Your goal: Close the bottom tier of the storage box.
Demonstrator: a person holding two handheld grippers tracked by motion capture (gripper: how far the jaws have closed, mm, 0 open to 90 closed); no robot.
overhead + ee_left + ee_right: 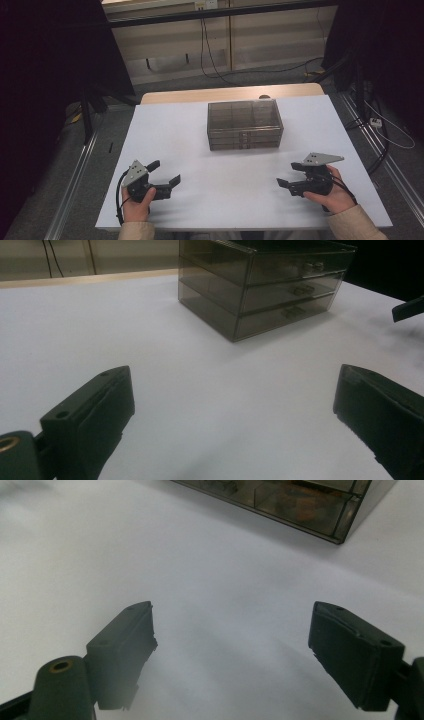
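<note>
A smoky drawer box [245,124] stands far on the white surface [175,135]; near, left tool [164,173] and right tool [290,174] rest released, well apart.

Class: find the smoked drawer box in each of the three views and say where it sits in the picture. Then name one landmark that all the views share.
High view: the drawer box stands at centre, on the far half of the table.
Left gripper view: top, right of centre, its three drawer fronts facing right.
Right gripper view: top right corner, cut off by the edge.
Shared landmark: the white table top.
</note>
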